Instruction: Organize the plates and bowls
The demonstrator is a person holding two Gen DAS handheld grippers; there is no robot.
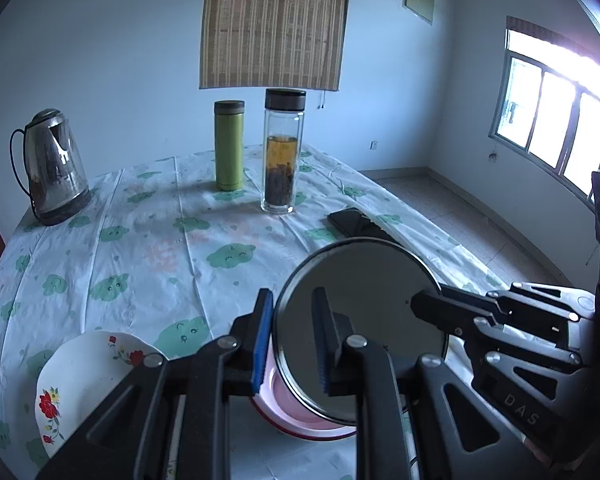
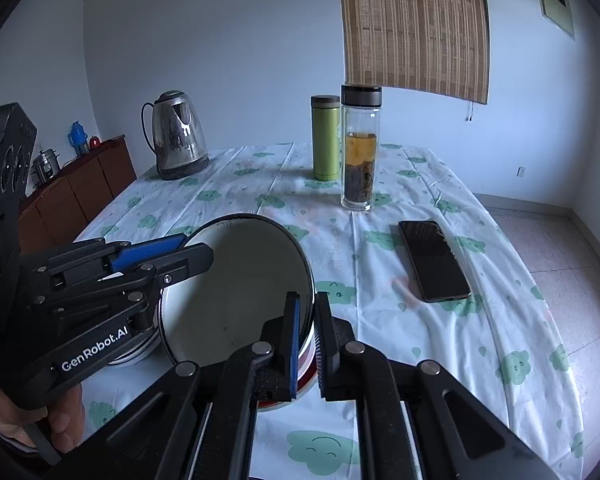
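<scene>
Metal plate (image 1: 360, 312), tilted above pink bowl (image 1: 296, 408): left tool (image 1: 290, 340) and right tool (image 2: 306, 340) clamped on opposite rims; lower level, release together.

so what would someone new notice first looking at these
Front and centre, a dark round plate is held tilted over a pink bowl, pinched at its rim by the left hand-held gripper and the right hand-held gripper. Behind it, a glass tea bottle and a green flask stand on the cloud-print cloth, with a steel kettle far left.
</scene>
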